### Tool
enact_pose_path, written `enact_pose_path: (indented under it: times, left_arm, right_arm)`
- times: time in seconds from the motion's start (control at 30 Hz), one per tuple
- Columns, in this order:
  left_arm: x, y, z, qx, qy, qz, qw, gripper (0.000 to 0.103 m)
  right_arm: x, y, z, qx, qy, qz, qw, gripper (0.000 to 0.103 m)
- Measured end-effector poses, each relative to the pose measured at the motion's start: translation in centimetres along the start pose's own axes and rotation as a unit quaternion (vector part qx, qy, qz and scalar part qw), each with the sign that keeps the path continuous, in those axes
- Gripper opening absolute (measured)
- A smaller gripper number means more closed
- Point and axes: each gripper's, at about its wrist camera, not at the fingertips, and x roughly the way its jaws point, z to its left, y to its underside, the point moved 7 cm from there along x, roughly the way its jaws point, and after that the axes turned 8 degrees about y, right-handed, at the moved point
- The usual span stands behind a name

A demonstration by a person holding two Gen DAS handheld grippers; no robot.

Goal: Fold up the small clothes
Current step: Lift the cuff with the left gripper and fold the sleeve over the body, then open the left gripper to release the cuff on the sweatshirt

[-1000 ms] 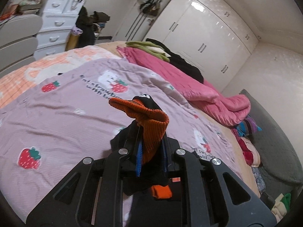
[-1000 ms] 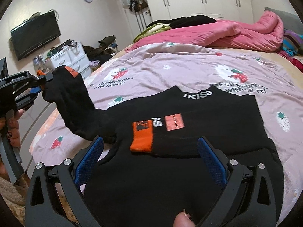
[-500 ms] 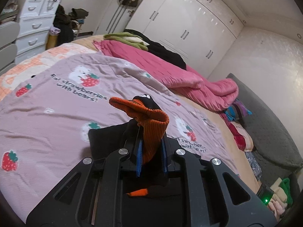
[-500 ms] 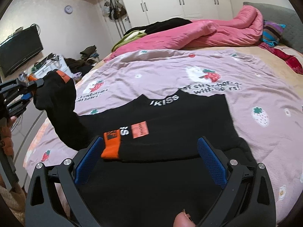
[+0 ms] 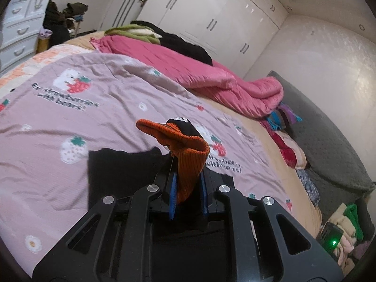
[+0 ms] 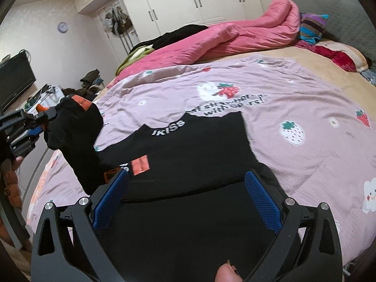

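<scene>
A black sweater [image 6: 195,155] with white lettering at the collar and orange patches lies on the pink strawberry bedspread [image 6: 293,108]. One sleeve is folded across its chest. My left gripper [image 5: 188,197] is shut on the orange cuff [image 5: 185,155] of the other sleeve and holds it raised above the bed; it also shows in the right wrist view [image 6: 35,127], at the left, with the black sleeve [image 6: 75,127] hanging from it. My right gripper [image 6: 188,202] is open and empty, low over the sweater's lower half.
A rumpled pink quilt [image 5: 199,75] and dark and green clothes [image 5: 150,30] lie at the bed's far side. White wardrobes [image 6: 188,4] line the wall. A white dresser [image 5: 18,25] and a TV [image 6: 14,80] stand beyond the bed's left edge. A grey headboard [image 5: 329,145] is at the right.
My left gripper has carried the raised sleeve cuff rightwards over the sweater body. My right gripper has stayed open and shifted slightly, with the folded sleeve's orange cuff now at its left finger.
</scene>
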Motion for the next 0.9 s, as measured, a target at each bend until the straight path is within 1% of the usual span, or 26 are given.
enact_pose_path:
  times: [0.1, 0.2, 0.4, 0.57, 0.6, 0.63, 0.67, 0.73, 0.77, 0.83, 0.87, 0.9]
  left_arm:
    - [1.7, 1.3, -0.6, 0.010, 0.002, 0.018, 0.9998, 0.009]
    - [3.6, 2.9, -0.9, 0.015, 0.006, 0.046, 0.9988, 0.009]
    - [7.6, 6.5, -1.0, 0.026, 0.011, 0.104, 0.9942, 0.009]
    - [9.8, 9.0, -1.7, 0.033, 0.039, 0.139, 0.9890, 0.012]
    - [10.1, 9.5, -1.8, 0.034, 0.044, 0.147, 0.9876, 0.014]
    - [10.4, 10.0, -2.0, 0.037, 0.049, 0.155, 0.9860, 0.021]
    - [10.5, 10.2, -2.1, 0.038, 0.053, 0.158, 0.9852, 0.024]
    - [10.3, 10.6, -2.3, 0.041, 0.059, 0.163, 0.9840, 0.035]
    - [10.1, 10.6, -2.3, 0.042, 0.059, 0.162, 0.9842, 0.038]
    - [9.2, 10.3, -2.1, 0.044, 0.057, 0.153, 0.9855, 0.053]
    - [8.5, 9.9, -1.6, 0.046, 0.051, 0.145, 0.9870, 0.057]
    - [8.2, 9.6, -1.2, 0.048, 0.042, 0.140, 0.9880, 0.065]
  right_arm:
    - [0.1, 0.2, -1.1, 0.008, 0.010, 0.002, 1.000, 0.099]
    - [0.2, 0.3, -2.3, 0.016, 0.019, 0.004, 1.000, 0.099]
    - [0.5, 0.7, -4.9, 0.040, 0.041, 0.013, 0.998, 0.099]
    - [0.9, 1.0, -6.6, 0.058, 0.057, 0.018, 0.997, 0.099]
    - [1.0, 1.0, -6.9, 0.061, 0.059, 0.019, 0.996, 0.099]
    - [1.0, 1.1, -7.1, 0.063, 0.061, 0.021, 0.996, 0.099]
    - [1.2, 1.2, -7.4, 0.066, 0.063, 0.022, 0.996, 0.099]
    - [1.4, 1.3, -7.6, 0.068, 0.063, 0.026, 0.995, 0.099]
    - [1.7, 1.3, -7.5, 0.067, 0.062, 0.029, 0.995, 0.099]
    - [2.2, 1.5, -7.0, 0.061, 0.053, 0.035, 0.996, 0.099]
    - [2.5, 1.6, -6.6, 0.058, 0.045, 0.039, 0.997, 0.099]
    - [2.9, 1.7, -6.1, 0.054, 0.035, 0.044, 0.997, 0.099]
